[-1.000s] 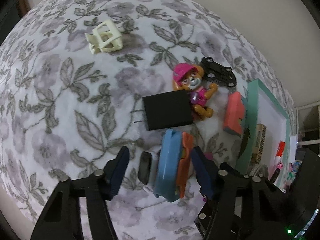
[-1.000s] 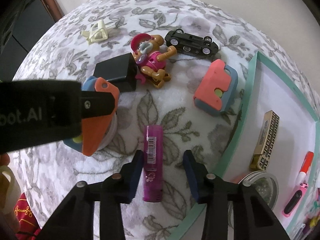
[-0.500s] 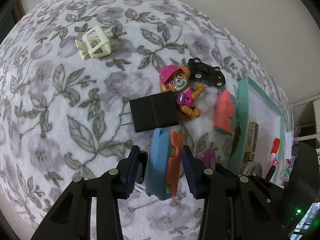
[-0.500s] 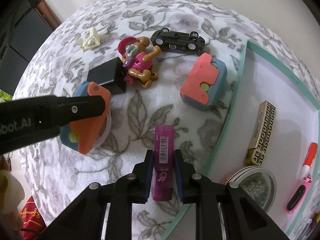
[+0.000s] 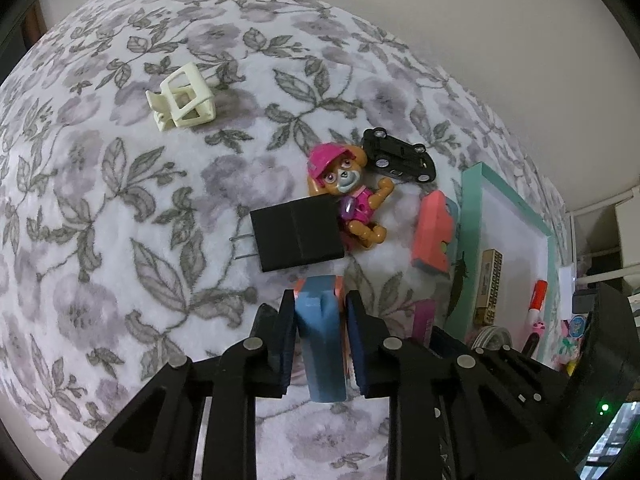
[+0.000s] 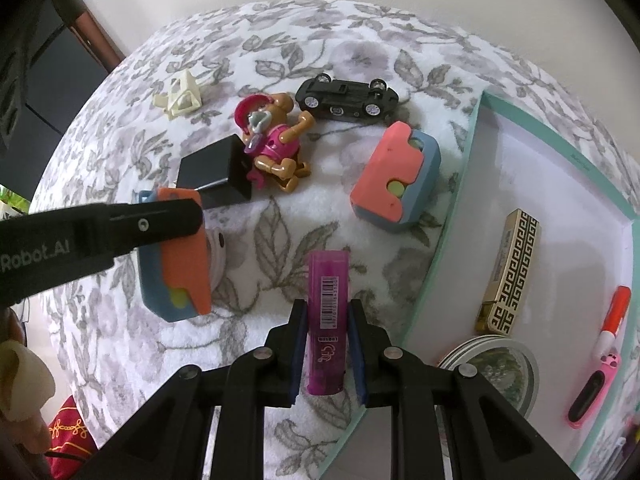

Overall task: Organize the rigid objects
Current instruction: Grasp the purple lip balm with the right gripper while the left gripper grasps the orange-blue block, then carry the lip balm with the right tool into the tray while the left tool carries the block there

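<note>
My left gripper (image 5: pixel 320 308) is shut on a blue and orange toy block (image 5: pixel 320 340), held above the floral blanket; the block also shows in the right wrist view (image 6: pixel 176 264) under the left gripper's finger (image 6: pixel 120 228). My right gripper (image 6: pixel 327 320) is shut on a purple tube (image 6: pixel 326 312) with a barcode, lifted just left of the teal-rimmed tray (image 6: pixel 452 240). The tube's edge shows in the left wrist view (image 5: pixel 422 316).
On the blanket lie a black charger (image 5: pixel 296 236), a pink-hatted pup figure (image 5: pixel 348 196), an upside-down black toy car (image 6: pixel 346 98), a second coral and blue block (image 6: pixel 396 184) and a cream hair clip (image 5: pixel 180 98). The tray holds a patterned box (image 6: pixel 510 272), a marker (image 6: pixel 612 320) and a round lid (image 6: pixel 496 368).
Both grippers went from open to shut: the left closed on the blue and orange block, the right on the purple tube. Both objects have been lifted off the blanket.
</note>
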A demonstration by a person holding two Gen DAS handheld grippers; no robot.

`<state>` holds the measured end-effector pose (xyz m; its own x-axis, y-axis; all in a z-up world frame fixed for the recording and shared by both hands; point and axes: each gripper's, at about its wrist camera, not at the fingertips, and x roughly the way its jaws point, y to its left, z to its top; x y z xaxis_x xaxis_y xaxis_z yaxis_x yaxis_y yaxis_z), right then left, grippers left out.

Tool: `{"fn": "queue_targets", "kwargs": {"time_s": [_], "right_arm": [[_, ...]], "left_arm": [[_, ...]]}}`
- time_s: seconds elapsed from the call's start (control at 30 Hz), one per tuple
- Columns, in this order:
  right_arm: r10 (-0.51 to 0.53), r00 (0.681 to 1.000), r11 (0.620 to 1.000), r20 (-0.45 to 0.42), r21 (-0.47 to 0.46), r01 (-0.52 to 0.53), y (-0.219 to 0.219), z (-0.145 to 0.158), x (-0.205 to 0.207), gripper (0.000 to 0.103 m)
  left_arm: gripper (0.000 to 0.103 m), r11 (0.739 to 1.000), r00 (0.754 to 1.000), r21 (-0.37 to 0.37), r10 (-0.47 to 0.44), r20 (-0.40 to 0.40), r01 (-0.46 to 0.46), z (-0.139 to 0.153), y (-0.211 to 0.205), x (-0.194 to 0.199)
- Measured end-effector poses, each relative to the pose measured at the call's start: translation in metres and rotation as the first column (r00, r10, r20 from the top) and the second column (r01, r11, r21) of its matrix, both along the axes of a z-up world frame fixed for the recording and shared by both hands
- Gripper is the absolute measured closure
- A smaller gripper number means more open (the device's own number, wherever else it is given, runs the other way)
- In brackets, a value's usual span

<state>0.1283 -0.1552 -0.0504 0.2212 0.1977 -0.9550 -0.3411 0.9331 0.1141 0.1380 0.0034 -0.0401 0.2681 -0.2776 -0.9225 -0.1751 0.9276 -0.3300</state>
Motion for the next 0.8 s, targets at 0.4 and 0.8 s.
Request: {"fn": "queue_targets", "kwargs": {"time_s": [0.4, 0.8], "right_arm": [[-0.035, 0.996, 0.998, 0.082, 0.047, 0.031, -0.008, 0.027, -0.004, 0.083], [-0.105, 0.970, 0.989, 0.220, 0.127, 0.078, -0.034, 0.087, -0.008, 0.085]], "left_arm": [[0.081, 0.999, 0.993, -0.035, 0.007, 0.114, -0.003, 0.038, 0.002, -0.002], [0.081, 0.998, 0.965, -0.068, -0.001, 0.263, 0.019, 0.094, -0.008, -0.009]]}}
